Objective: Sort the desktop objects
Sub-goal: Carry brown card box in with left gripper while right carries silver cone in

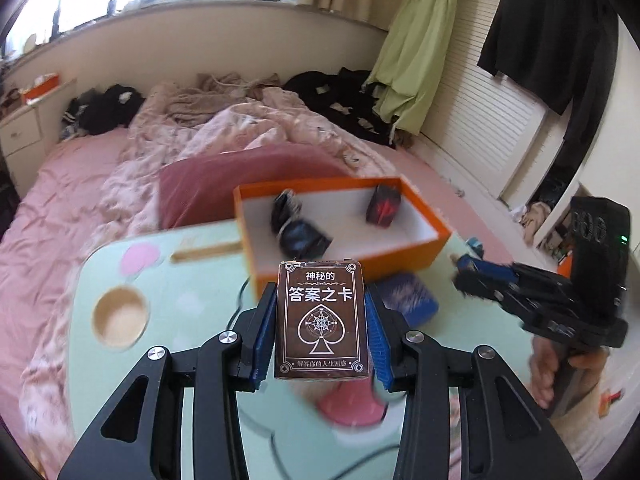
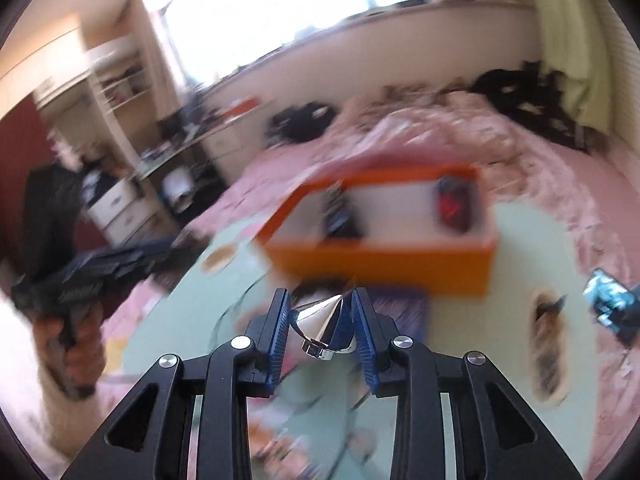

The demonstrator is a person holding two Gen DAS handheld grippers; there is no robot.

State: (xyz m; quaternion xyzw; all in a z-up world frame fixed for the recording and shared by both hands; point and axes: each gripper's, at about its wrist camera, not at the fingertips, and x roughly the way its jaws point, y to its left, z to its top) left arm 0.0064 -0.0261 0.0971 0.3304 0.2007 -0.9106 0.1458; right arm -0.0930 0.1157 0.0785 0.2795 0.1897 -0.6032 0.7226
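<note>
Left wrist view takes in the most, so I start there with the biggest thing: the pale green table [image 1: 192, 280], running from about 9 o'clock down to 6. On it, at 12 to 1 o'clock from my fingers, sits the orange box [image 1: 416, 252], open at the top, with a black-and-blue pack [image 1: 300, 232] and a dark red-marked pack [image 1: 383, 205] already inside. Just in front of the box, at 1 o'clock, a blue pack [image 1: 408, 296] lies on the table.

My left gripper [image 1: 320, 320] is closed on the brown card deck [image 1: 321, 322], pinching its long sides, the printed face toward the camera, well above the tabletop. At 3 o'clock I see my right gripper [image 1: 480, 272] beside the box.

In the right wrist view, my right gripper [image 2: 320, 324] is clamped narrow on a small shiny silver cone [image 2: 322, 326], with the box at 12 o'clock and a teal-patterned item [image 2: 612, 300] at 3 o'clock on the table.

I judge both loads are headed for the box. The risks: both views are smeared, so I am moving fast, and the cone's sloped, polished sides could squirt out of the pads if I jolt. The two grippers converge on one opening and could knock each other. The deck, let go too early, would catch the near wall and fall onto the blue pack.
</note>
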